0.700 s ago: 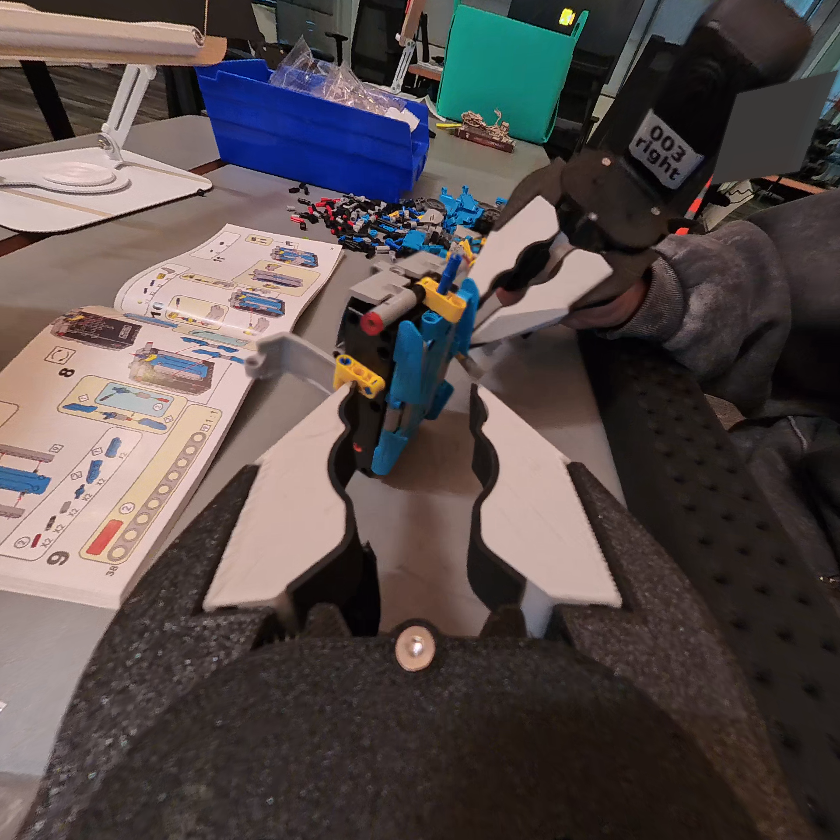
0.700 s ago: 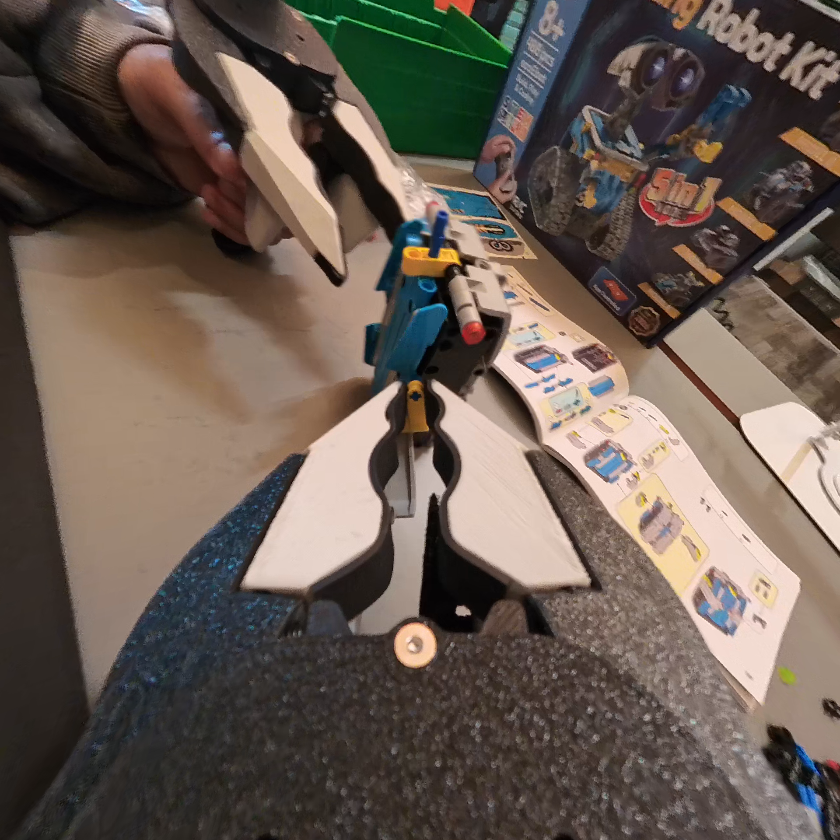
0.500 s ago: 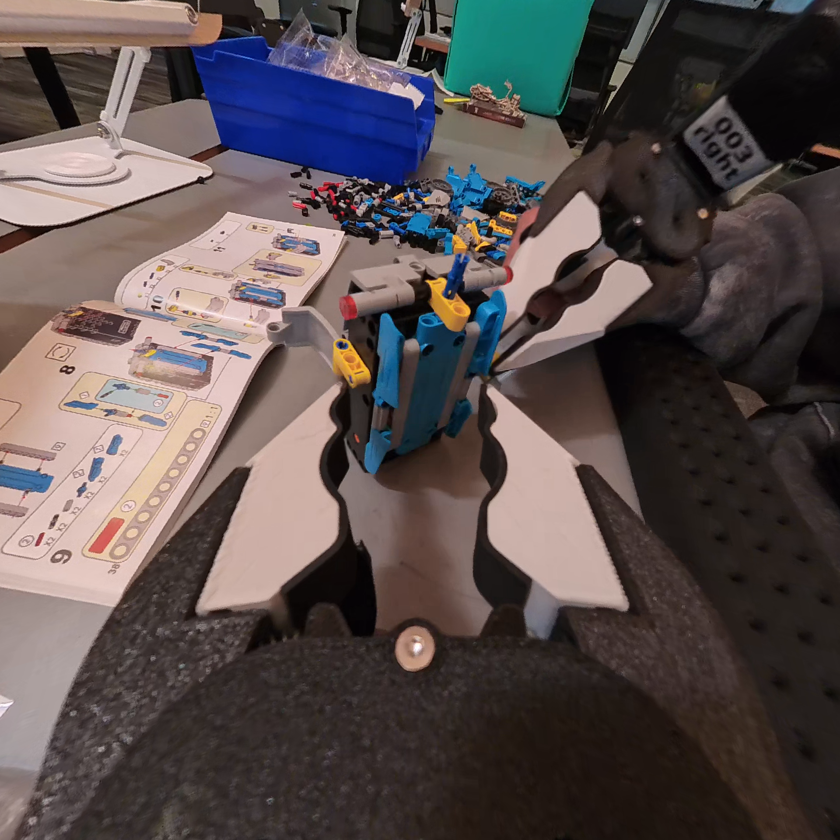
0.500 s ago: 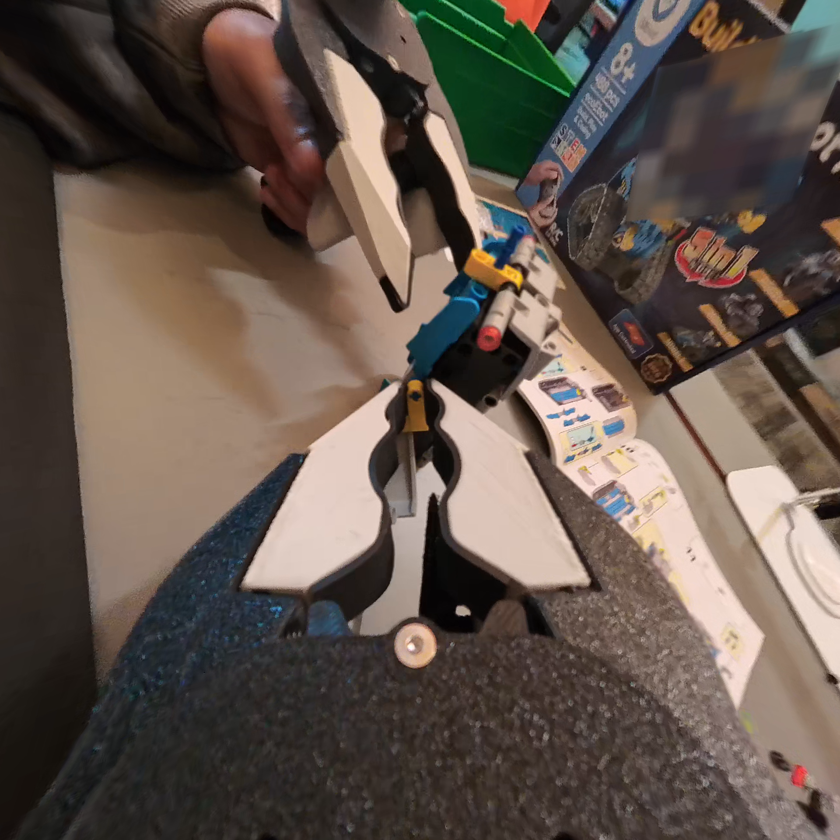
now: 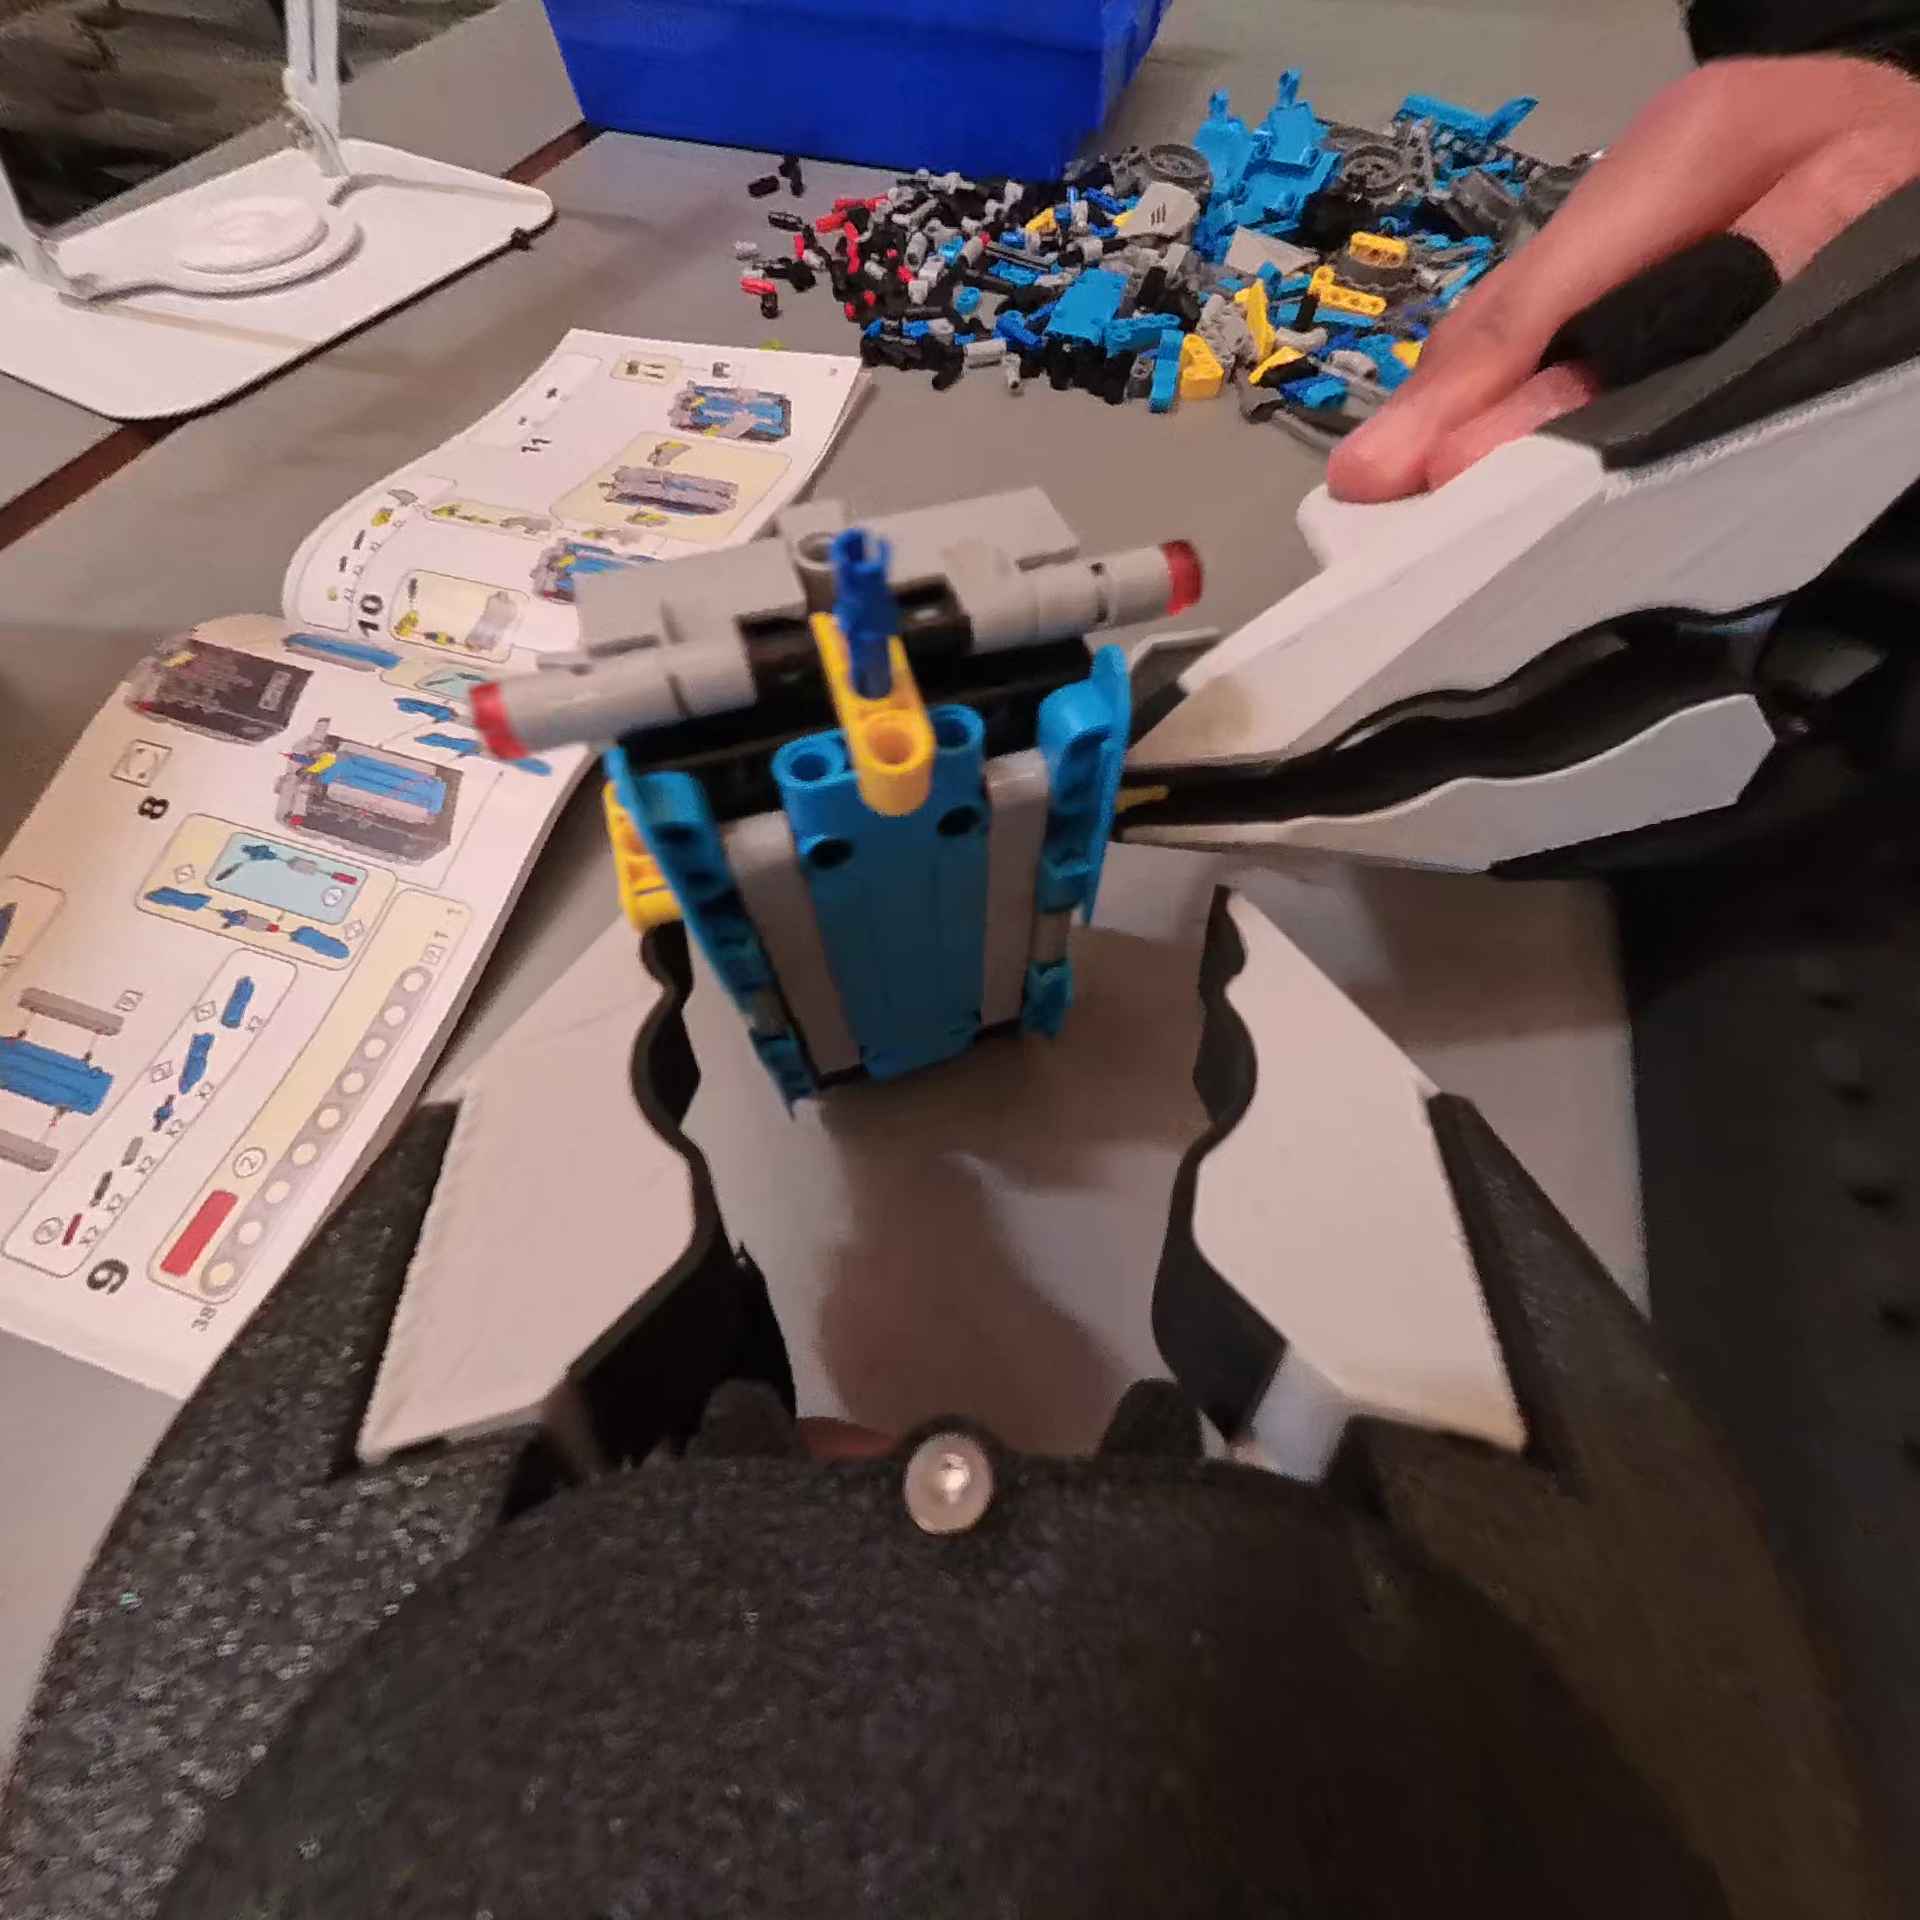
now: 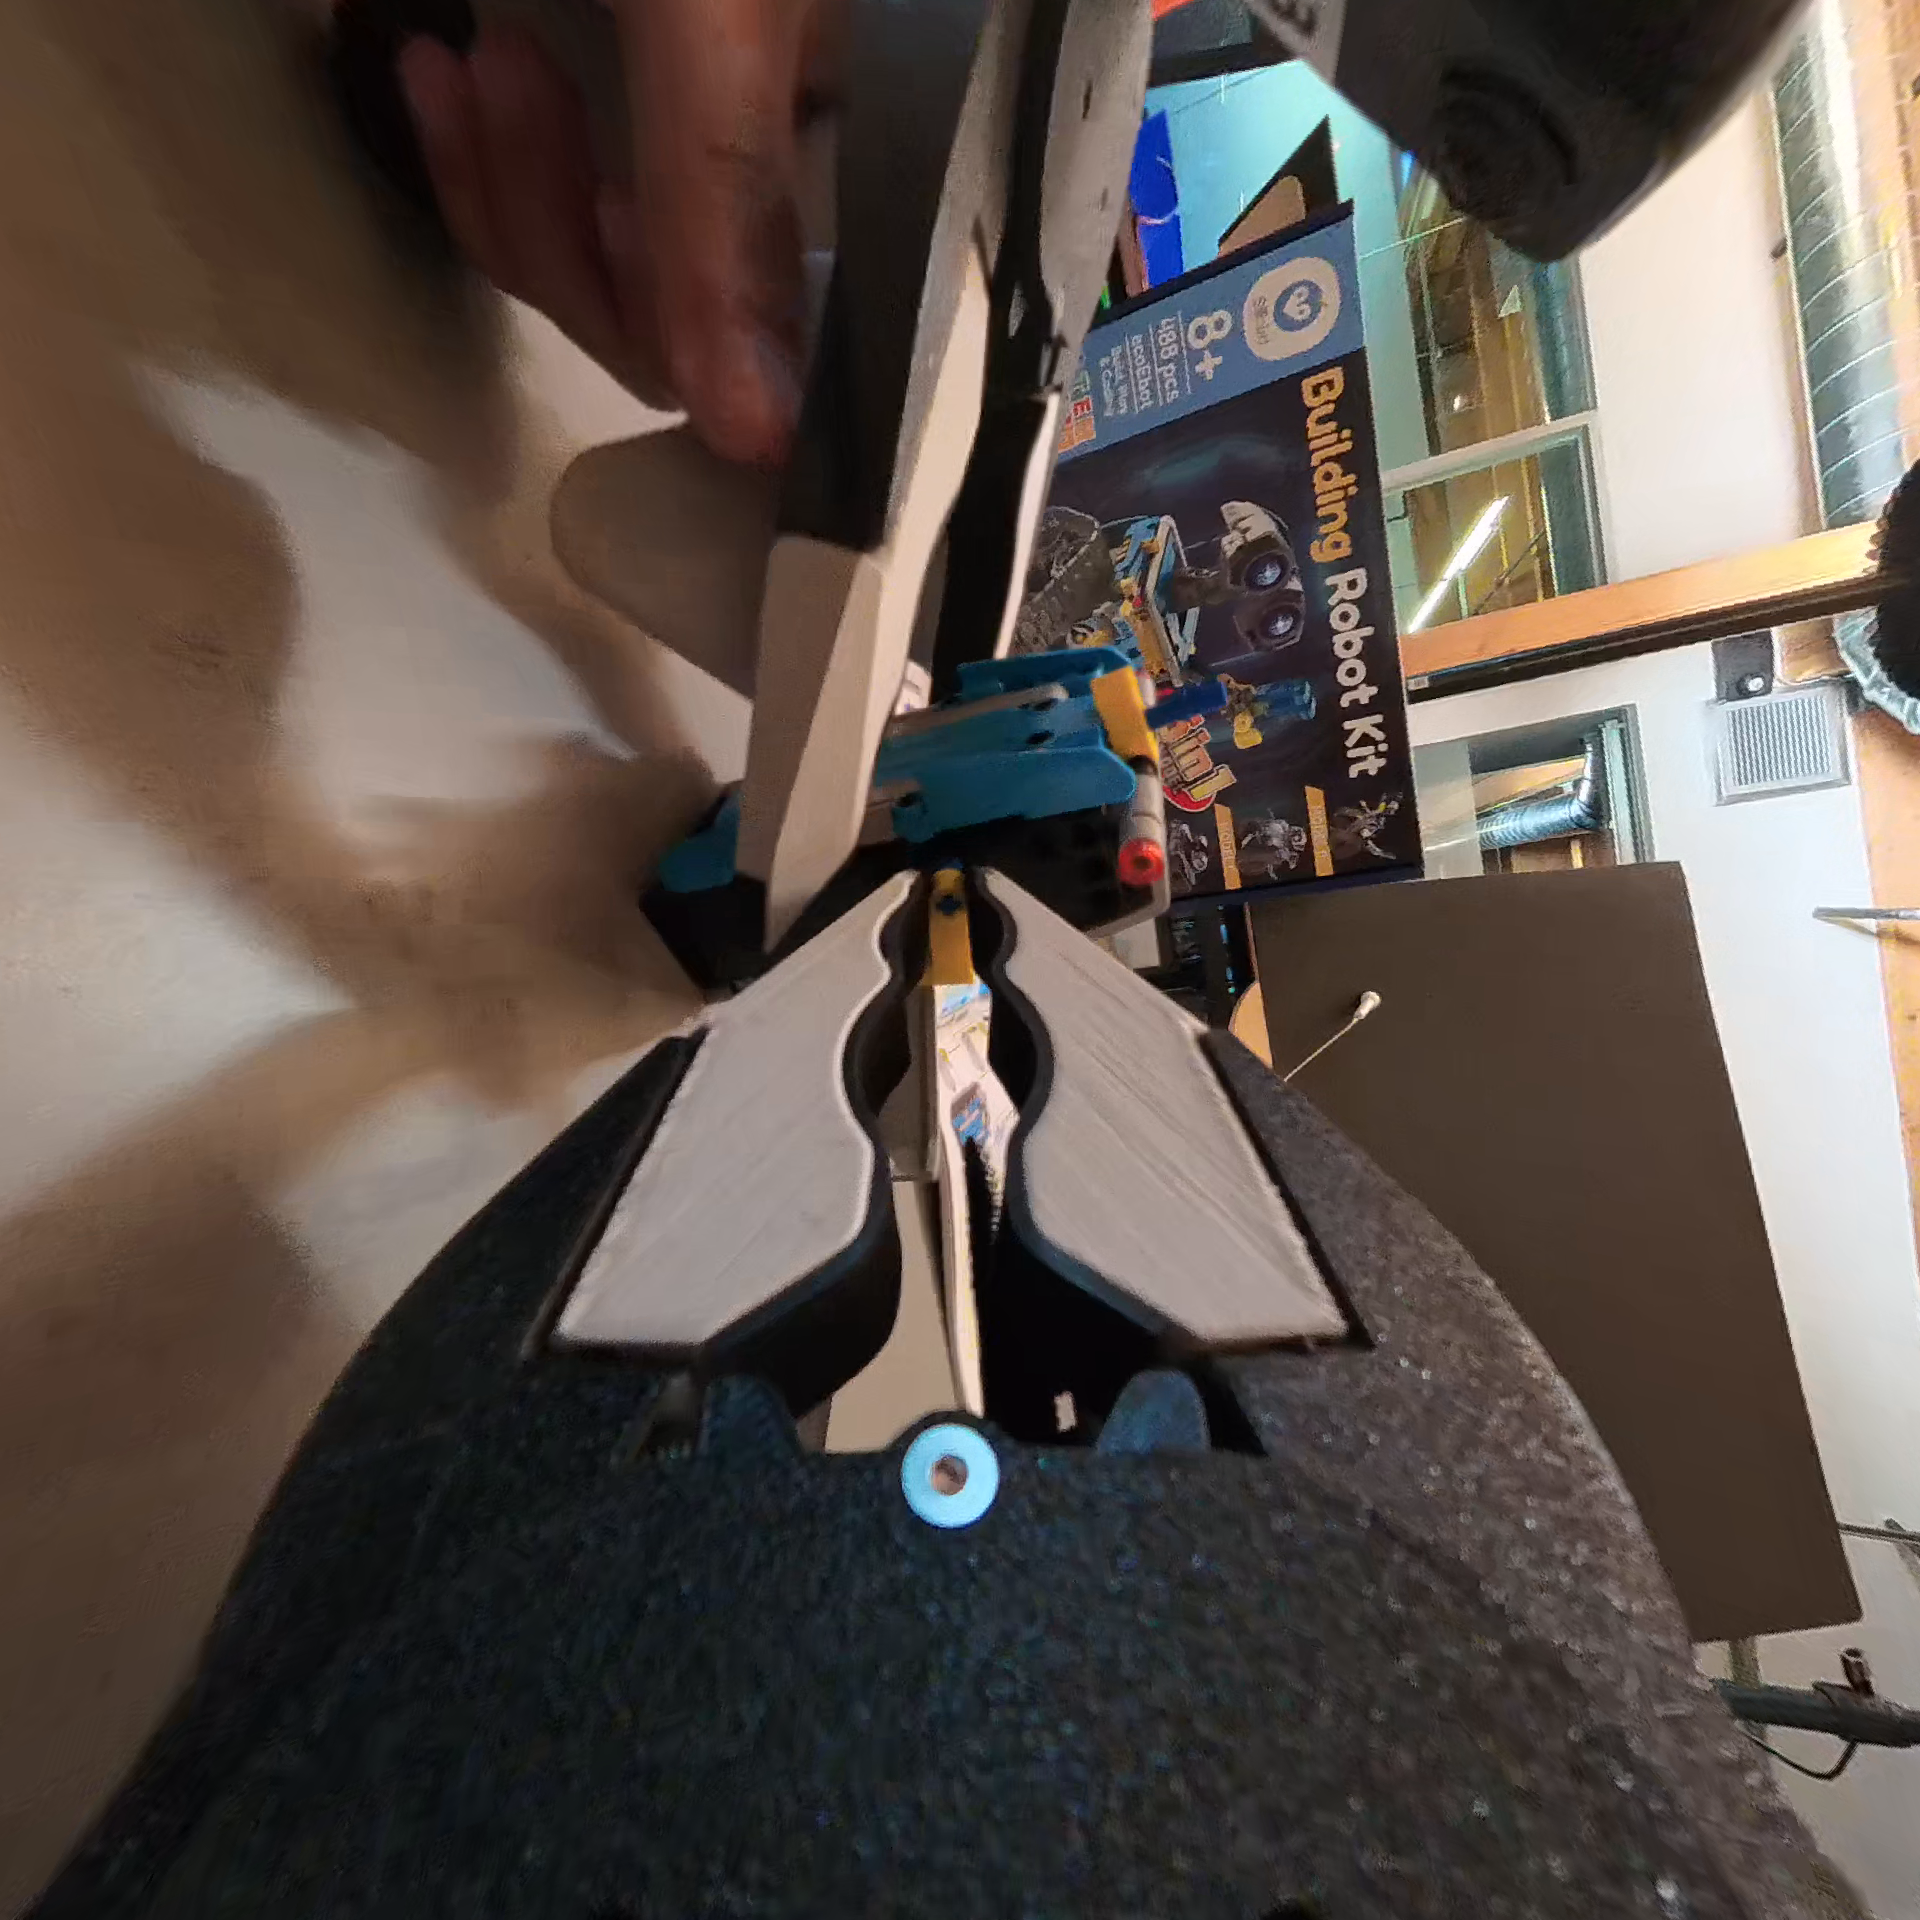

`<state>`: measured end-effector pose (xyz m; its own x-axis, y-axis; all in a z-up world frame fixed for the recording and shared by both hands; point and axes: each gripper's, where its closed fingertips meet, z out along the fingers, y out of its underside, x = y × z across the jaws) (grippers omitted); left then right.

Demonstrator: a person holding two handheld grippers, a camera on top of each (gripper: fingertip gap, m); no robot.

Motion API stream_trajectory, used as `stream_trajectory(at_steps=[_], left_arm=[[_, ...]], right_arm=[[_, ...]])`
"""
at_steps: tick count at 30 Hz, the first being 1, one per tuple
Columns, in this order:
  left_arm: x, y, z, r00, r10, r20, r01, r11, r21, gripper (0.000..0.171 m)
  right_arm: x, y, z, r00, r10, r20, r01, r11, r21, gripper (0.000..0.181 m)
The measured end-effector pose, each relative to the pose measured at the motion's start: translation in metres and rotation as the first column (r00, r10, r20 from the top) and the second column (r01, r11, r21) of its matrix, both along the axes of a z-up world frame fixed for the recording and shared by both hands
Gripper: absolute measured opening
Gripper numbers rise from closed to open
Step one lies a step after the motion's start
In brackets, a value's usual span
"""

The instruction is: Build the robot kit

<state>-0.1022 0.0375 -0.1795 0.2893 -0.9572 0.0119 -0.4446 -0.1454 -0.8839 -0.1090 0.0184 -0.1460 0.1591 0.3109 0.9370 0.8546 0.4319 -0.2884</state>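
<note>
Blue-grey brick model (image 5: 883,821) stands between spread left fingers (image 5: 582,1174); right fingers (image 6: 1132,1132) pinch its yellow piece (image 6: 948,940).

We are in what looks like a workshop or lab space set up for building a toy kit. We see a grey table (image 5: 1039,447) strewn with a pile of small plastic building parts (image 5: 1195,270) in blue, black, yellow and grey, an open instruction booklet (image 5: 312,831) of pictured steps, and a blue storage bin (image 5: 852,73) behind them. A white stand base (image 5: 260,239) sits at the far left corner. In the right wrist view we see the kit's printed box (image 6: 1247,582) standing upright, and beyond it tall windows (image 6: 1496,436), exposed ducting (image 6: 1839,260) and a wooden beam (image 6: 1631,613), which suggest an open, industrial-style room rather than a home.
</note>
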Motion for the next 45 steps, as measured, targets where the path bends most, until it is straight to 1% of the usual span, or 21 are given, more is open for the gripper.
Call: stream_trajectory(at_steps=[3, 4, 5, 7, 10, 12, 15, 17, 20, 27, 32, 35, 39, 41, 45], left_arm=[[-0.001, 0.007, -0.003, 0.998, 0.057, -0.03, -0.056, 0.997, 0.048, 0.078], [-0.002, 0.01, -0.002, 0.997, 0.074, -0.023, -0.073, 0.997, 0.036, 0.068], [-0.003, 0.011, -0.001, 0.998, 0.07, -0.01, -0.07, 0.998, 0.009, 0.067], [-0.003, 0.012, -0.001, 0.997, 0.075, -0.005, -0.075, 0.997, -0.005, 0.067], [-0.004, 0.016, -0.002, 0.994, 0.107, -0.021, -0.107, 0.994, 0.026, 0.067], [-0.005, 0.016, -0.002, 0.995, 0.102, -0.019, -0.102, 0.995, 0.019, 0.066], [-0.006, 0.015, -0.002, 0.997, 0.077, -0.023, -0.076, 0.997, 0.025, 0.066], [-0.007, 0.016, -0.002, 0.997, 0.075, -0.019, -0.075, 0.997, 0.015, 0.066], [-0.007, 0.016, -0.002, 0.997, 0.078, -0.021, -0.078, 0.997, 0.019, 0.066], [-0.007, 0.017, -0.003, 0.996, 0.086, -0.023, -0.086, 0.996, 0.024, 0.066], [-0.006, 0.017, -0.002, 0.997, 0.074, -0.02, -0.074, 0.997, 0.016, 0.065], [-0.006, 0.017, -0.002, 0.998, 0.066, -0.014, -0.066, 0.998, 0.002, 0.065], [-0.004, 0.014, -0.002, 0.998, 0.062, -0.011, -0.062, 0.998, 0.001, 0.065], [-0.004, 0.014, -0.002, 0.997, 0.07, -0.01, -0.07, 0.998, 0.002, 0.065], [-0.004, 0.017, -0.001, 0.997, 0.082, -0.004, -0.082, 0.997, -0.006, 0.066]], right_arm=[[0.0, 0.0, 0.001, 1.0, -0.001, 0.011, 0.001, 1.0, 0.019, 0.007], [-0.001, 0.0, 0.001, 1.0, -0.002, 0.023, 0.002, 0.999, 0.033, 0.007], [-0.001, 0.0, 0.002, 0.999, -0.005, 0.032, 0.003, 0.999, 0.048, 0.007], [-0.004, 0.001, 0.002, 0.998, -0.017, 0.054, 0.013, 0.997, 0.073, 0.007], [-0.006, 0.003, 0.002, 0.996, -0.039, 0.085, 0.03, 0.994, 0.102, 0.007], [-0.006, 0.003, 0.002, 0.995, -0.043, 0.095, 0.033, 0.994, 0.109, 0.007], [-0.008, 0.002, 0.001, 0.989, -0.04, 0.142, 0.018, 0.988, 0.154, 0.007], [-0.008, 0.004, 0.001, 0.986, -0.063, 0.155, 0.036, 0.985, 0.166, 0.006], [-0.007, 0.005, 0.003, 0.985, -0.085, 0.147, 0.057, 0.982, 0.181, 0.007], [-0.009, 0.006, 0.003, 0.988, -0.085, 0.128, 0.064, 0.985, 0.158, 0.006], [-0.009, 0.007, 0.003, 0.995, -0.058, 0.087, 0.047, 0.991, 0.129, 0.006], [-0.009, 0.007, 0.003, 0.996, -0.05, 0.08, 0.039, 0.99, 0.137, 0.006], [-0.01, 0.009, 0.003, 0.99, -0.076, 0.121, 0.051, 0.978, 0.203, 0.006], [-0.01, 0.009, 0.004, 0.993, -0.067, 0.093, 0.05, 0.983, 0.175, 0.006], [-0.009, 0.011, 0.004, 0.992, -0.076, 0.098, 0.056, 0.98, 0.191, 0.006]])
